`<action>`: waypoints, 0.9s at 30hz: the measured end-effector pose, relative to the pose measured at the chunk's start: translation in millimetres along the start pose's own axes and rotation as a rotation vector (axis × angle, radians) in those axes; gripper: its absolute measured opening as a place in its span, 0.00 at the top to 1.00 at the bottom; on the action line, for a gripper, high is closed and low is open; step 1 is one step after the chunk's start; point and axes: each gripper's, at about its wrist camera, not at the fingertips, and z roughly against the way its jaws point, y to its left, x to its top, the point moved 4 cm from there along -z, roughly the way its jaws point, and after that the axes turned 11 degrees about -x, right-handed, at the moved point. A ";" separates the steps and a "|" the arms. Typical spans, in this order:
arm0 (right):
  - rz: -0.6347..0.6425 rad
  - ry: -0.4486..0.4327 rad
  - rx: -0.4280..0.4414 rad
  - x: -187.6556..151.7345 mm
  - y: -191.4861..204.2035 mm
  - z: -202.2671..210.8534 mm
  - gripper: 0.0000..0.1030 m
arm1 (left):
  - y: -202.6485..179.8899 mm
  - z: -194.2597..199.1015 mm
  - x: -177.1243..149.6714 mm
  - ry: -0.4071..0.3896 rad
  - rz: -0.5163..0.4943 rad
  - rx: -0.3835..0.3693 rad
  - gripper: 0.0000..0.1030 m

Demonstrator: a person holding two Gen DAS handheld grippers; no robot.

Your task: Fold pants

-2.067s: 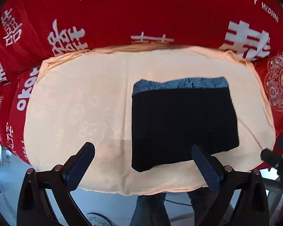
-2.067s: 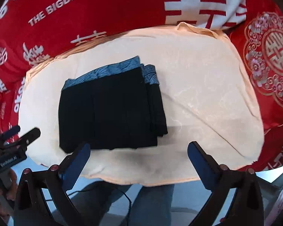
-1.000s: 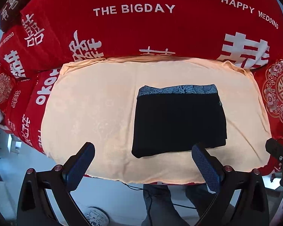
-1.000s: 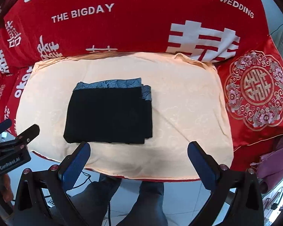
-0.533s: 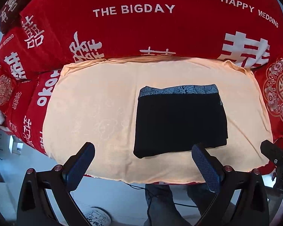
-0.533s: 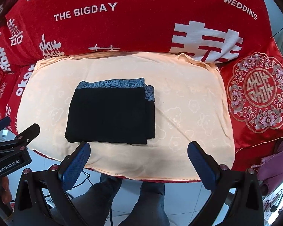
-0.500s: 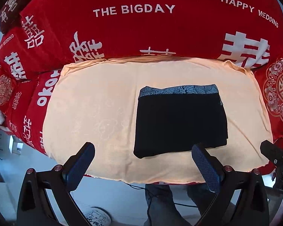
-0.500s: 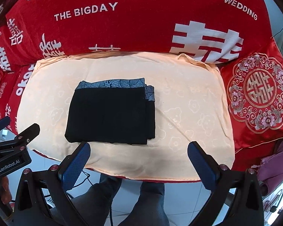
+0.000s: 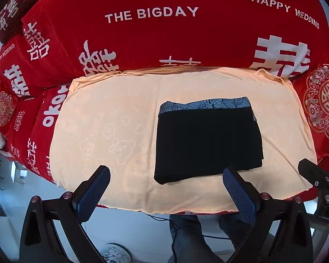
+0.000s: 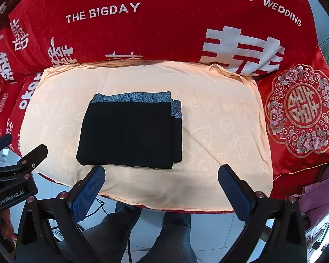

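The black pants (image 9: 207,141) lie folded into a flat rectangle on the peach cloth (image 9: 111,131), with a blue patterned waistband along the far edge. They also show in the right wrist view (image 10: 131,131). My left gripper (image 9: 166,177) is open and empty, held back above the cloth's near edge. My right gripper (image 10: 161,172) is open and empty, also held back at the near edge. Neither gripper touches the pants.
A red wedding-print sofa back (image 9: 164,32) rises behind the cloth (image 10: 219,131). A red embroidered cushion (image 10: 302,109) lies at the right. The person's legs (image 10: 164,230) and the tiled floor are below the near edge. The left gripper's body (image 10: 13,184) shows at the left.
Both grippers have pulled back and up from the pants over the last two seconds. In the last half second nothing has visibly moved.
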 end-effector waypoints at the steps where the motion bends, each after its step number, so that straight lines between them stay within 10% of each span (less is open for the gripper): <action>1: -0.001 -0.001 -0.001 -0.3 0.2 0.2 0.00 | -0.5 0.0 0.0 0.000 0.002 0.001 0.00; 27: 0.006 -0.001 -0.002 1.1 5.6 0.4 0.00 | 1.0 2.3 -0.2 -0.015 -0.007 -0.007 0.00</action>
